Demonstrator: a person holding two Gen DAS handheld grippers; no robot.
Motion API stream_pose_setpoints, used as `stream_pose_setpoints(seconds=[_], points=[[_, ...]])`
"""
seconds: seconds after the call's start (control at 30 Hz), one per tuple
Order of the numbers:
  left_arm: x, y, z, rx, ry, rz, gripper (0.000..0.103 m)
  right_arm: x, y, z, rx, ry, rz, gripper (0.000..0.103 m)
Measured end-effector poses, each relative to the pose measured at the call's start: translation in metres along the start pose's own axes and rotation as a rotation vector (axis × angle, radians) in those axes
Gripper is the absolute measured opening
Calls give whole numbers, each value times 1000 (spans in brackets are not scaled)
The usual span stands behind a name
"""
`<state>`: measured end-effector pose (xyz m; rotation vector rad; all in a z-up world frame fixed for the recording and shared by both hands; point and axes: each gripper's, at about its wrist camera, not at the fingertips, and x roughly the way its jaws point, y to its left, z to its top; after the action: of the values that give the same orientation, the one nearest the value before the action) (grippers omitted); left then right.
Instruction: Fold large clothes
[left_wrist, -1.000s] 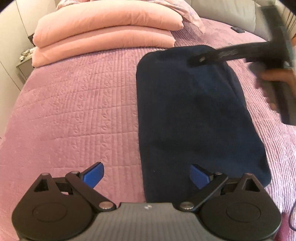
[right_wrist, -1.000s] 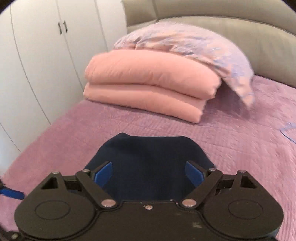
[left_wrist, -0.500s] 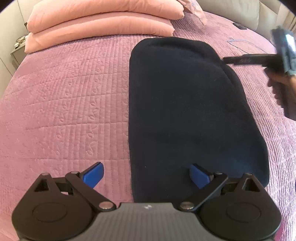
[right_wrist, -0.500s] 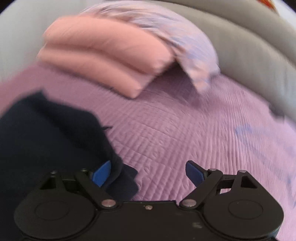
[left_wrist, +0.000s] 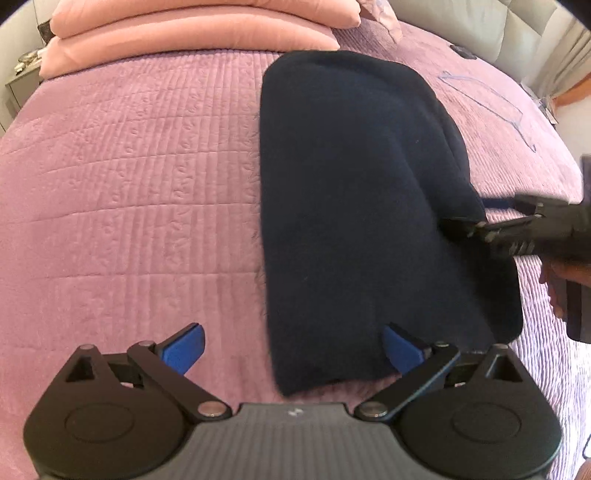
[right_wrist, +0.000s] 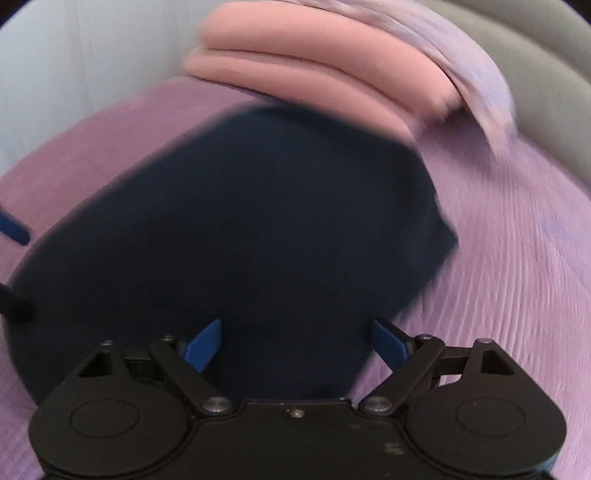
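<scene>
- Between the spread jaws of the left gripper (left_wrist: 291, 349) lies the near left edge of the navy garment (left_wrist: 354, 206), flat on the quilted pink bedspread (left_wrist: 129, 177);
- right gripper (right_wrist: 295, 345) jaws spread above the garment's right side; contact seems unlikely, though blur obscures it;
- beyond both jaws, stacked pink pillows (left_wrist: 192, 40).

I've got the dark navy garment (left_wrist: 351, 206) lying flat on the quilted purple bedspread (left_wrist: 129, 184), folded into a long, narrow strip. Its far end sits just short of the stacked pink pillows (left_wrist: 192, 37); its right edge looks slightly rumpled and layered.
</scene>
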<state>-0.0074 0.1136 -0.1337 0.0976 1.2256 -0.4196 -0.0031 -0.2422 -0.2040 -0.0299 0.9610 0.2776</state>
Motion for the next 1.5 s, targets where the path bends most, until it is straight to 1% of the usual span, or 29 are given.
stream_pose_setpoints(seconds=[0.03,0.07,0.1,0.13,0.17,0.2,0.23,0.27,0.3,0.33,0.37,0.4,0.5,0.57,0.63,0.67,0.7,0.8,0.87,0.9,0.97,1.1,1.27,1.5], points=[[-3,1,-1,5,3,5,103,0,-14,-4,94,28,31,102],[-7,2,-2,6,12,15,103,-3,-22,-8,140,43,39,102],[-9,3,-1,6,23,39,102,-9,-25,-10,146,45,-4,102],[-15,4,1,8,27,61,95,-18,-25,-10,141,37,-58,102],[-22,4,2,7,24,87,90,-30,-23,-12,153,21,-97,102],[-30,3,4,17,18,105,87,-44,-22,-12,197,-2,-148,102],[-39,0,8,37,-1,104,89,-60,-20,-11,255,-26,-245,101],[-51,-5,12,52,-33,96,91,-74,-18,-8,290,-42,-290,101],[-60,-8,16,52,-57,92,99,-94,-12,-7,315,-67,-265,101],[-69,-13,22,44,-81,88,103,-108,-5,-5,322,-79,-211,102],[-75,-17,26,41,-101,83,103,-120,3,-2,313,-80,-163,102],[-82,-23,29,39,-121,77,103,-134,18,2,276,-76,-131,102],[-94,-39,32,37,-169,65,103,-154,59,15,153,-63,-144,102],[-96,-47,27,40,-173,53,103,-163,73,15,145,-36,-99,102],[-93,-47,24,41,-135,62,103,-164,85,11,131,-10,-16,102],[-89,-47,21,42,-113,85,103,-160,87,10,112,18,-10,102],[-86,-49,20,46,-105,114,103,-153,92,8,84,64,-36,102],[-78,-51,16,78,-91,204,103,-131,87,12,34,177,-139,102],[-74,-51,15,80,-79,218,103,-123,85,7,4,208,-211,102],[-73,-51,14,74,-72,209,103,-124,82,3,-8,215,-241,102],[-70,-50,13,65,-63,189,103,-120,77,0,-13,216,-269,102],[-64,-52,12,70,-43,198,103,-111,75,0,-5,216,-249,102],[-65,-53,8,61,-34,183,103,-107,79,-4,-23,246,-230,102],[-64,-53,8,65,-30,183,103,-111,78,-2,-22,222,-236,102]])
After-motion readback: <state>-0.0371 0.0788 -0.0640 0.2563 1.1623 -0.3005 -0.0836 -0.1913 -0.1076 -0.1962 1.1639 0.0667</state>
